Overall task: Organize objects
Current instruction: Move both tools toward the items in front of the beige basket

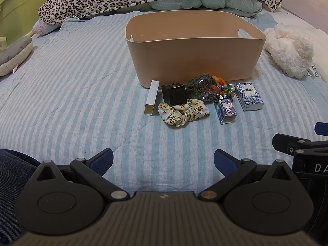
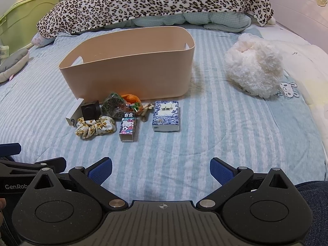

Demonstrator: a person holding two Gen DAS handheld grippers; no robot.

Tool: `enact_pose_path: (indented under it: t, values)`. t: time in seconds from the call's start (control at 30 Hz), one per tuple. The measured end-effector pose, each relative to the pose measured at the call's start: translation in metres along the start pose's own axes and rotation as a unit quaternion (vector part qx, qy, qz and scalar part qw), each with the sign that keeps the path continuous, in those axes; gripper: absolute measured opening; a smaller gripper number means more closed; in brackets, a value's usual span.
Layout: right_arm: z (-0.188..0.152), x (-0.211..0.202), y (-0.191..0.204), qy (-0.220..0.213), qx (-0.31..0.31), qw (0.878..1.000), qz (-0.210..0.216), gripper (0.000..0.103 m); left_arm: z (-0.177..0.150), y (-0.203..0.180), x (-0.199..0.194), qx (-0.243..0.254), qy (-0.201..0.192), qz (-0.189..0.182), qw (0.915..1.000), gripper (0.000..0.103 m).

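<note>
left hand-held gripper [image 1: 163, 162] released, empty | right hand-held gripper [image 2: 161, 169] released, empty | bare striped bed [image 2: 205, 143] between them and clutter ahead | scrunchie [image 1: 182, 111], tissue pack [image 2: 166, 115] lie before the bin [image 1: 194, 61] wall

I see a matt, smooth plastic bin [image 1: 194, 61] in peach. The striped bedcover [image 2: 225, 143] is quilted cloth, soft and dull. The scrunchie [image 1: 183, 110] is printed fabric, gathered. The tissue pack [image 2: 166, 115] has a glossy wrapper, the cartoon box [image 2: 127, 129] printed card. The white plush [image 2: 254, 65] looks shaggy.
</note>
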State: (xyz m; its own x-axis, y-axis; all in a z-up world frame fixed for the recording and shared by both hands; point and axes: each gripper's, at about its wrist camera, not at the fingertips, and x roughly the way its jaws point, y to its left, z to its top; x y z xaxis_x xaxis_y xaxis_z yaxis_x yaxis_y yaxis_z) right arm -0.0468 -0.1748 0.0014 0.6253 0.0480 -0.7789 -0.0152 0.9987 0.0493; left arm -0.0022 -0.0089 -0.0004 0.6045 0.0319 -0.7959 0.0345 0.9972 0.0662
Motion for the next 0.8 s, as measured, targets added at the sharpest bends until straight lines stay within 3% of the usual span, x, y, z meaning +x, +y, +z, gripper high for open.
enact_pose_path:
  t: [0.8]
  values:
    - [0.0005,0.0001,0.0015,0.002,0.002,1.0,-0.001,0.103,-0.0002,-0.0011,0.0006,0.003,0.002,-0.003,1.0,0.103]
